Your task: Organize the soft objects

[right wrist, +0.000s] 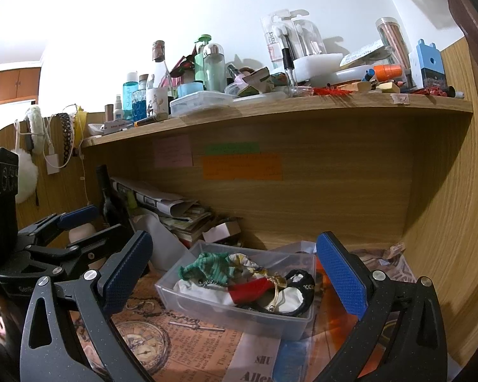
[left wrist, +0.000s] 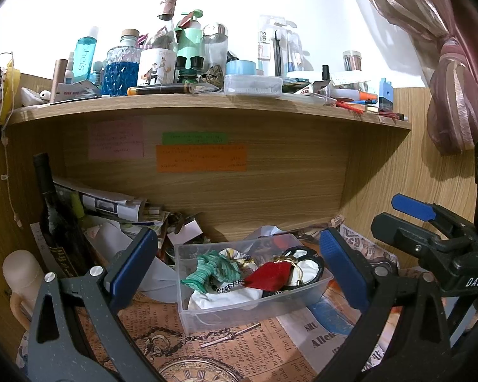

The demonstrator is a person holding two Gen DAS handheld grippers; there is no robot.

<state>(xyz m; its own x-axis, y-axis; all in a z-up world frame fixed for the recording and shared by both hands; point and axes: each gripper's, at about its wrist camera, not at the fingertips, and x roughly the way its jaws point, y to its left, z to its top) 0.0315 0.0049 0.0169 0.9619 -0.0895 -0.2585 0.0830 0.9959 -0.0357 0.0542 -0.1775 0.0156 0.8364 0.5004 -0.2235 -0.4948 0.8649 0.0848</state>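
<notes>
With both grippers, left [left wrist: 235, 270] and right [right wrist: 234, 270], spread wide and empty, I judge sorting mostly done: soft items [left wrist: 239, 273] fill the clear tub [right wrist: 207, 302] (desk clutter remains).

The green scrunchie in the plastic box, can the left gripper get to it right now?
Probably yes. The left gripper is open and faces the box, which has no lid. The green scrunchie lies on top of the pile at the near left end, with nothing over it.

Green, red, white, black soft items [left wrist: 239, 273] piled in clear bin [left wrist: 181, 289].
</notes>
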